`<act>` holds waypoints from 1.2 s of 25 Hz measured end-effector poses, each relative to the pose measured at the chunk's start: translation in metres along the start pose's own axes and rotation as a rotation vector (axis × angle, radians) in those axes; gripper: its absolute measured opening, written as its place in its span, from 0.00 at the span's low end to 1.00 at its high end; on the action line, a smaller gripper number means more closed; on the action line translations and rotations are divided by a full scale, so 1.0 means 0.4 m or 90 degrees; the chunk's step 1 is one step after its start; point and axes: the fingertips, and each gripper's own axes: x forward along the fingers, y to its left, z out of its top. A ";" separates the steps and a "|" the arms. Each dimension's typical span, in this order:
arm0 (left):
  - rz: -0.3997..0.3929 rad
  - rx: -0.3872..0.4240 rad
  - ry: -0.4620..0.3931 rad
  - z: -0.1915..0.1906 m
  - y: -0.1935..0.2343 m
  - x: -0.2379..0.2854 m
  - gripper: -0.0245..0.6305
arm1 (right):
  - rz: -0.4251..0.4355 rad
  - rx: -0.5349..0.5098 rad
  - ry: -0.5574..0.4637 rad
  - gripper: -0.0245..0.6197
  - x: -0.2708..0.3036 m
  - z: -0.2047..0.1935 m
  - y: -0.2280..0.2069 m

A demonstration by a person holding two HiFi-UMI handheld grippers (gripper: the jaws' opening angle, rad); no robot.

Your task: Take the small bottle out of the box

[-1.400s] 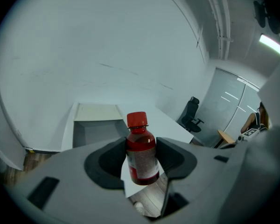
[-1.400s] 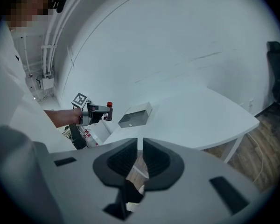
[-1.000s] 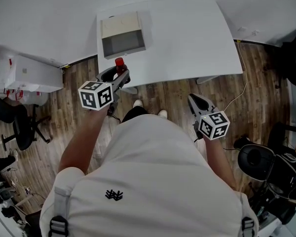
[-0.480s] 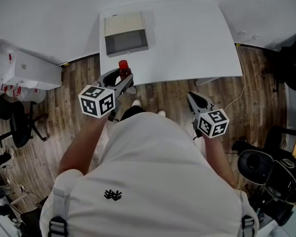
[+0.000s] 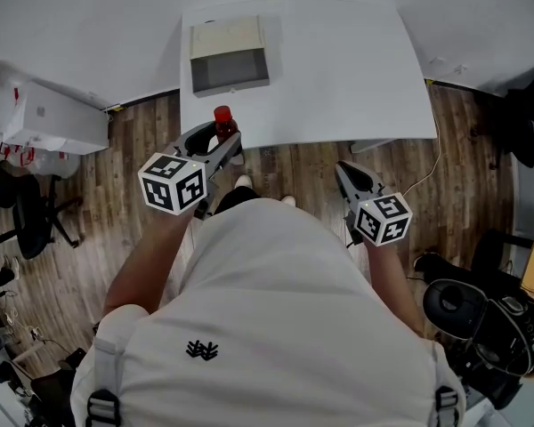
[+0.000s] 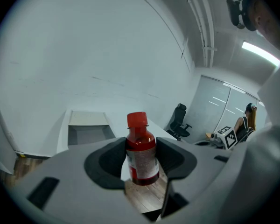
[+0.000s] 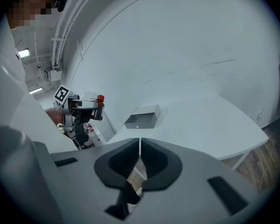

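Note:
A small bottle [image 5: 222,121] of red liquid with a red cap stands upright between the jaws of my left gripper [image 5: 215,136], which is shut on it just off the front left corner of the white table [image 5: 338,69], above the wooden floor. The left gripper view shows the bottle [image 6: 141,155] pinched between the dark pads of the left gripper [image 6: 141,160], with the open grey box [image 6: 87,127] behind it. The box [image 5: 229,56] sits at the table's far left. My right gripper [image 5: 347,174] hangs over the floor, shut and empty, also seen as the right gripper [image 7: 140,160].
A white storage bin [image 5: 44,118] stands on the floor at the left, with a black office chair [image 5: 27,221] below it. Another black chair [image 5: 481,310] is at the lower right. A thin cable [image 5: 436,163] runs across the floor by the table's right side.
The left gripper with the bottle has drawn slightly back toward the person. The right gripper has barely moved.

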 end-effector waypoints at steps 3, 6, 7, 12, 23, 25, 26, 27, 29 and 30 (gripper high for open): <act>0.003 -0.005 0.000 -0.003 -0.003 -0.003 0.35 | 0.003 0.000 0.002 0.06 -0.003 0.004 0.002; 0.007 -0.006 0.003 -0.003 0.004 0.002 0.35 | 0.005 0.002 0.006 0.06 0.004 0.008 -0.004; 0.008 -0.007 0.004 -0.003 0.007 0.004 0.35 | 0.006 0.002 0.006 0.06 0.008 0.010 -0.005; 0.010 -0.010 0.005 0.003 0.012 0.016 0.35 | 0.013 0.002 0.009 0.05 0.018 0.017 -0.009; 0.008 -0.009 0.008 -0.004 0.002 0.031 0.35 | 0.010 -0.001 0.010 0.05 0.011 0.016 -0.017; 0.007 -0.009 0.008 -0.004 0.003 0.027 0.35 | 0.011 0.000 0.008 0.05 0.011 0.016 -0.008; 0.007 -0.008 0.007 -0.005 0.003 0.025 0.35 | 0.012 -0.001 0.007 0.05 0.010 0.017 -0.004; 0.006 -0.008 0.007 -0.004 0.003 0.024 0.35 | 0.013 -0.002 0.006 0.05 0.010 0.018 -0.002; 0.007 -0.009 0.008 -0.003 0.004 0.027 0.35 | 0.014 -0.002 0.005 0.05 0.014 0.021 -0.002; 0.007 -0.009 0.009 -0.003 0.005 0.030 0.35 | 0.014 -0.002 0.004 0.05 0.015 0.023 -0.004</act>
